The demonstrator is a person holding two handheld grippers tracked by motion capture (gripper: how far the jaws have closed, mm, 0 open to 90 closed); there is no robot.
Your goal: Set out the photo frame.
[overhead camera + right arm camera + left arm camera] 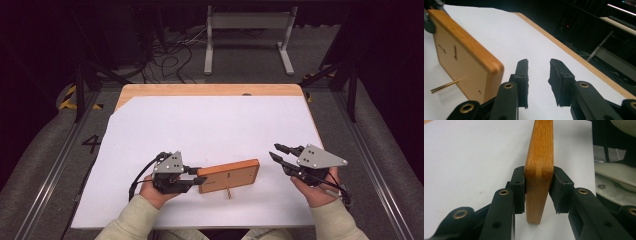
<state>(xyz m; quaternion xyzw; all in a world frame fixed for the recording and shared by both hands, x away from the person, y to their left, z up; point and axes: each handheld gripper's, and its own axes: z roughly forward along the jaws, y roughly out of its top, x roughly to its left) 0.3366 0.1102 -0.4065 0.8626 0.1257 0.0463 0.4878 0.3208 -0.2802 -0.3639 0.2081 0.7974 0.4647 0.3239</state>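
The wooden board (230, 175) lay on the white sheet (210, 125) near the table's (210, 90) front edge, a thin brass pin (228, 191) sticking from its face. The left gripper (197, 176) pinched the board's left end between both pads, while the right gripper (278, 152) hovered just right of the board, jaws parted around nothing

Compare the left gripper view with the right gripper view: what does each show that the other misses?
Left gripper view: the left tongs clamp the narrow end of the wooden board, pads on both faces. Right gripper view: the right tongs open on nothing, the board's broad face with a brass pin sticking out, the table edge. Both: the board upright on the white sheet.
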